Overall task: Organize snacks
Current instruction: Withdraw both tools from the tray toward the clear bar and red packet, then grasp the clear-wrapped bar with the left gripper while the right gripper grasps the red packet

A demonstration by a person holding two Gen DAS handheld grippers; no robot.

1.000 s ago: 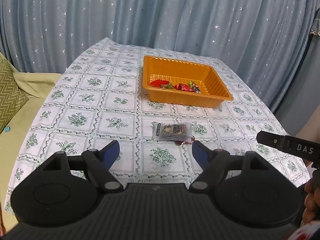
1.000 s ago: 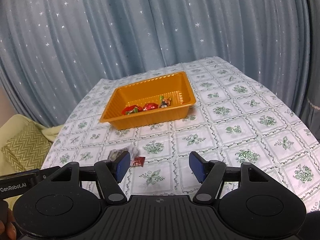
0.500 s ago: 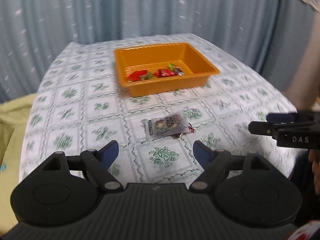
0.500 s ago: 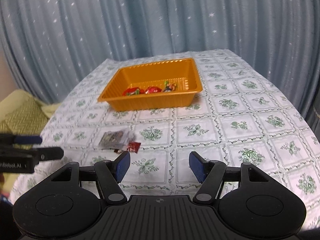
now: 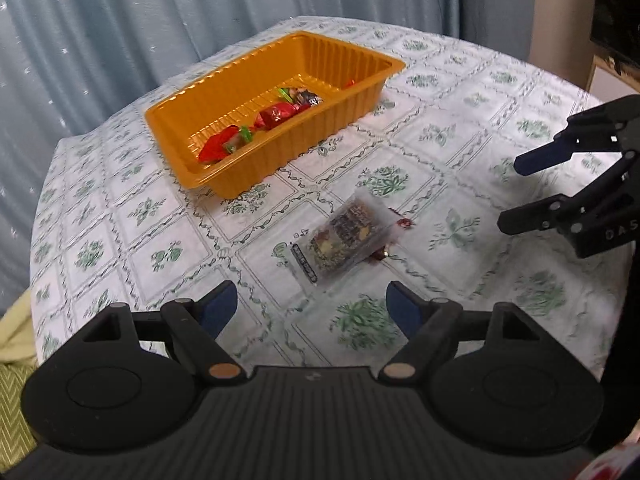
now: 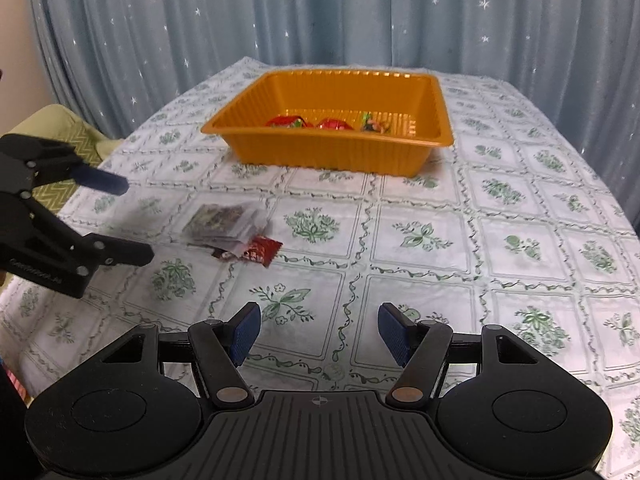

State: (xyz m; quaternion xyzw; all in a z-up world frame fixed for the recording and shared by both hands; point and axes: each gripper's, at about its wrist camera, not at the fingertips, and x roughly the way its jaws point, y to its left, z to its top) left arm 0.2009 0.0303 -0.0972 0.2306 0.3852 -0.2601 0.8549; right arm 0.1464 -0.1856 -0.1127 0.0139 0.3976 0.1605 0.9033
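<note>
An orange plastic tray (image 5: 356, 112) (image 6: 332, 156) stands on the flowered tablecloth with several red and green wrapped candies (image 5: 276, 114) (image 6: 332, 123) inside. A clear snack packet (image 5: 340, 240) (image 6: 222, 222) lies flat on the cloth in front of the tray, and a small red candy wrapper (image 6: 262, 250) (image 5: 402, 223) pokes out from under its edge. My left gripper (image 5: 312, 306) (image 6: 138, 220) hovers open just short of the packet, nothing between its fingers. My right gripper (image 6: 318, 330) (image 5: 508, 192) is open too, empty, to the right of the packet.
Blue star-patterned curtains (image 6: 320, 12) close off the back. A yellow-green cushion (image 6: 76, 148) lies past the table's left edge. The table edge (image 5: 38, 272) curves away at the left.
Both grippers have come lower and nearer to the packet. The left one has rolled, so the tray now looks tilted in its view. Each gripper now shows plainly in the other's view.
</note>
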